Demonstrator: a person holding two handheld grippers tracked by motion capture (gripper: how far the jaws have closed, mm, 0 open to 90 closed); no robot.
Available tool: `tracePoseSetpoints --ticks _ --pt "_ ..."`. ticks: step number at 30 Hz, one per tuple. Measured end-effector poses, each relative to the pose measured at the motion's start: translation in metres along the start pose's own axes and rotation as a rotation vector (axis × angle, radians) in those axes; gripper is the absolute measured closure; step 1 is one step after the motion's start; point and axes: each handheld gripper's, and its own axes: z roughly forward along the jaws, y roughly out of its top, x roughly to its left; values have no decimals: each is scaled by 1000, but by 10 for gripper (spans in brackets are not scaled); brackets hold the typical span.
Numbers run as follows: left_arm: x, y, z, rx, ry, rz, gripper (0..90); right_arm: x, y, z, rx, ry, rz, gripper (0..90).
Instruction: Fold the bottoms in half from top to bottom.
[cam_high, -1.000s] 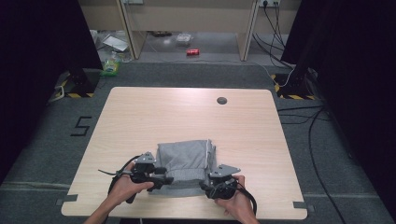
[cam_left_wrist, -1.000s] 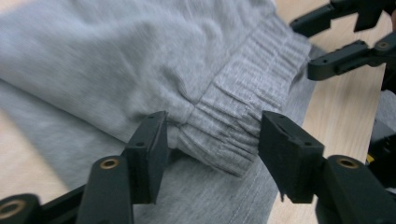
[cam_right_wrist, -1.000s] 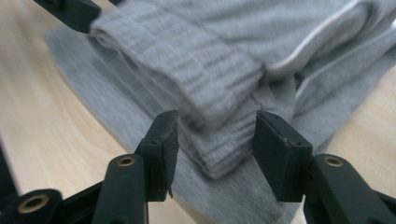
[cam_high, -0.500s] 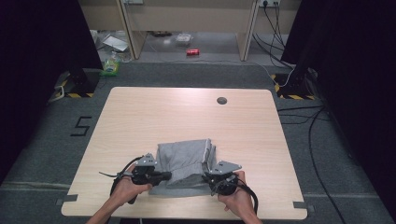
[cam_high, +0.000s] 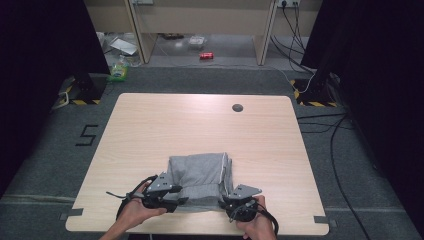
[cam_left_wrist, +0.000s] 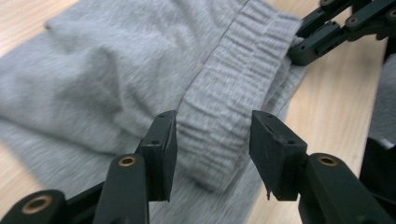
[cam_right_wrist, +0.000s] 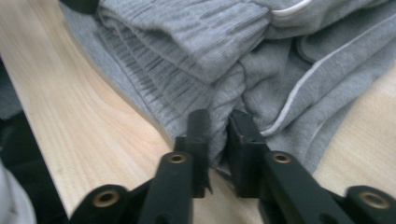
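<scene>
High view: left tool (cam_high: 181, 200) spread over grey garment (cam_high: 200, 175); right tool (cam_high: 226, 202) pinches it.

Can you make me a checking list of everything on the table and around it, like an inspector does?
Surface: light wooden table, dark round cap near its far edge.
Job's things: folded grey garment at the near edge, ribbed waistband facing the grippers.
Clutter: nothing seen on the table.
Grippers: left gripper open astride the waistband; right gripper pinching a fold of cloth.
Cables: black cables on the floor.
Surroundings: grey carpet, red can, green bottle.
</scene>
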Motion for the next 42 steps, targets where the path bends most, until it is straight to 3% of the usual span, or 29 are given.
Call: tracePoseSetpoints --ticks 4,9,14,24,32,37,42 --pt "4 7 -7 -30 -6 -23 464 -3 9 -11 -38 6 21 633" --pt "12 19 -10 -49 40 -39 446 -9 28 -23 -116 0 31 583" --pt "25 29 -3 -48 74 -67 438 -21 48 -26 -156 -48 29 546" --pt "45 44 10 -22 117 -92 428 -62 77 3 -136 -142 78 502" --pt "65 45 21 2 134 -132 424 -84 92 29 -105 -191 95 474" --pt "75 45 25 -12 126 -151 424 -94 95 43 -85 -206 107 467" --pt "84 39 30 21 135 -152 433 -102 88 49 -48 -234 123 478"
